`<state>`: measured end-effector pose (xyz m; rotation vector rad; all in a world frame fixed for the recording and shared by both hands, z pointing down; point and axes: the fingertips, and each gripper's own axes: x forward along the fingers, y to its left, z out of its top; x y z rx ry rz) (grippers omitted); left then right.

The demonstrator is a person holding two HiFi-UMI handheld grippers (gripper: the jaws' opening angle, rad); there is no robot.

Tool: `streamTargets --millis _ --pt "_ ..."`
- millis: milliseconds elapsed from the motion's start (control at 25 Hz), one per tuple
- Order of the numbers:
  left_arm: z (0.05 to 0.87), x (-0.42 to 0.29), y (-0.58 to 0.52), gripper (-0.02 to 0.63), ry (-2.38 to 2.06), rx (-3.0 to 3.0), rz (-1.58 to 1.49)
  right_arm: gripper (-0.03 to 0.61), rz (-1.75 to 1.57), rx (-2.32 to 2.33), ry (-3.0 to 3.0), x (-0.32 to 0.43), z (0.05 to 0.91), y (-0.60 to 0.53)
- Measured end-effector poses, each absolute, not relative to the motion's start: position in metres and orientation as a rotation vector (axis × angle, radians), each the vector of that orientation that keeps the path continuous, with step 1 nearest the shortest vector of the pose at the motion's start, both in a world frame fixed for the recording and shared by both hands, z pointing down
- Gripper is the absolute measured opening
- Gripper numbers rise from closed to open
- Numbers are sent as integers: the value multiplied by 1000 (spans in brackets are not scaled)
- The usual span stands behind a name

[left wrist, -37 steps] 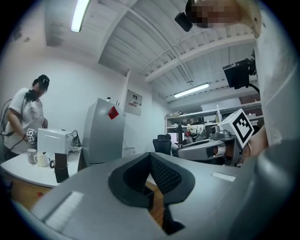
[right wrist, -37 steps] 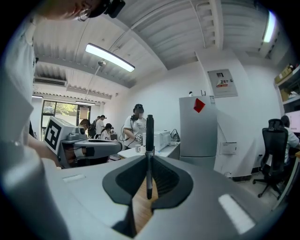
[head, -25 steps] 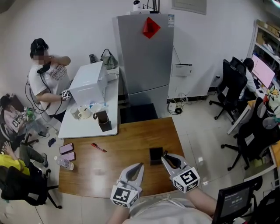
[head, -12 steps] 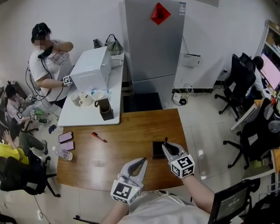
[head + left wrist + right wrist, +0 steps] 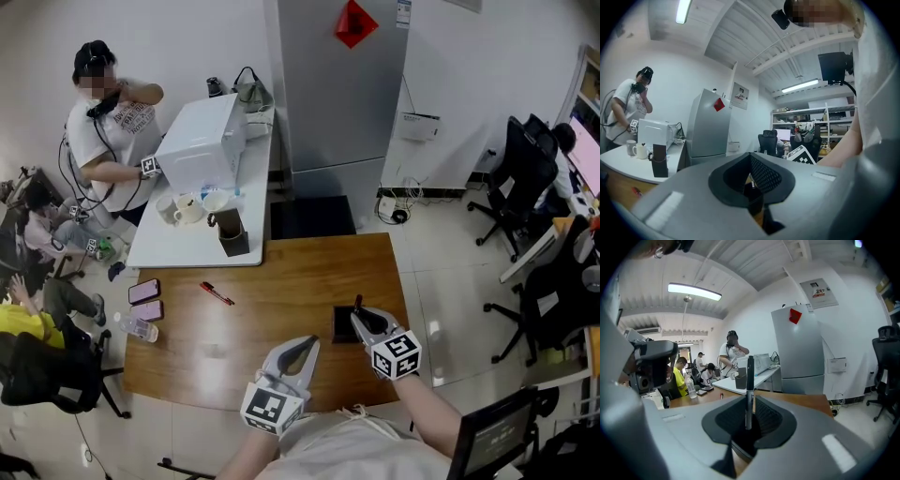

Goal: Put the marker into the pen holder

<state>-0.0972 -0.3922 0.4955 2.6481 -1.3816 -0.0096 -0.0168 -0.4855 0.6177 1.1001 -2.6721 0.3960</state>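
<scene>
A black square pen holder [image 5: 343, 324] stands on the wooden table [image 5: 281, 281], near its right front. My right gripper [image 5: 362, 319] is at the holder's right edge, shut on a black marker [image 5: 357, 303] that points up and away from me. In the right gripper view the marker [image 5: 749, 385] stands upright between the pads of the right gripper [image 5: 749, 420]. My left gripper [image 5: 302, 349] hovers over the table's front edge, left of the holder, shut with nothing in it. In the left gripper view the left gripper [image 5: 751, 185] hides the holder.
A red pen [image 5: 217, 293] lies on the table's left half, with two phones [image 5: 143, 292] and a water bottle [image 5: 138, 327] at its left edge. Behind stands a white table [image 5: 178, 258] with mugs, a dark cup [image 5: 232, 236] and a white box [image 5: 202, 141]. A person [image 5: 108, 131] stands there. Office chairs [image 5: 525, 178] are at the right.
The head view has drifted, so the table sits further right in the frame. The right gripper with the marker stays at the holder's right edge. The left gripper has barely moved.
</scene>
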Motion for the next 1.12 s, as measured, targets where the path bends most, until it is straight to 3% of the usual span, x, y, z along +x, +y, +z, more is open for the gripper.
streamTargets --millis 80,240,600,880,1120 --pt "500 -97 -395 15 -1378 2645 -3 97 400 1089 -2675 -17 618 -486" --pt "505 -96 -401 15 -1372 2638 13 145 385 1094 -2653 -14 621 -489" --pt "505 -91 -415 15 -1360 2644 3 155 263 1174 -2722 -14 562 -498" --pt "472 -78 -417 15 -1350 2724 -48 38 49 1209 -2828 -17 468 -464" --pt "476 -75 -409 15 -1323 2747 -42 0 90 1308 -2829 -3 457 -436"
